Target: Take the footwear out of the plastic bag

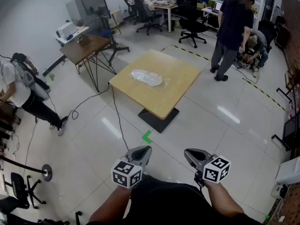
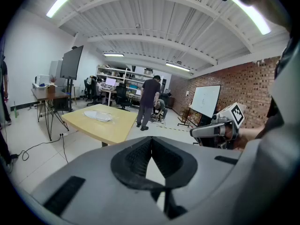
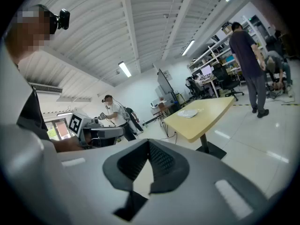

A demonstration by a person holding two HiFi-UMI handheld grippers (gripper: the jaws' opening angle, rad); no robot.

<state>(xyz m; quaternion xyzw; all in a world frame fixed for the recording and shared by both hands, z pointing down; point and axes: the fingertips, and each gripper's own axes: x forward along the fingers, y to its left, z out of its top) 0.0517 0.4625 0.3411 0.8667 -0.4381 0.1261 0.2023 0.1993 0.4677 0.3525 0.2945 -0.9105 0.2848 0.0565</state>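
Hovering far from the plastic bag (image 1: 146, 78), left gripper (image 1: 141, 152) and right gripper (image 1: 191, 155) closed, empty.

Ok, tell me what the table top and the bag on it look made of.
Table top: probably light wood or wood-look laminate, smooth, pale yellow, evenly matte.
Plastic bag: thin translucent film, wrinkled with glossy highlights, whitish contents showing through.

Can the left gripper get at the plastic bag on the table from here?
Probably not yet: the left gripper, shut, is near the body, with floor between it and the table where the bag lies. Nothing blocks the way; stepping closer should do.
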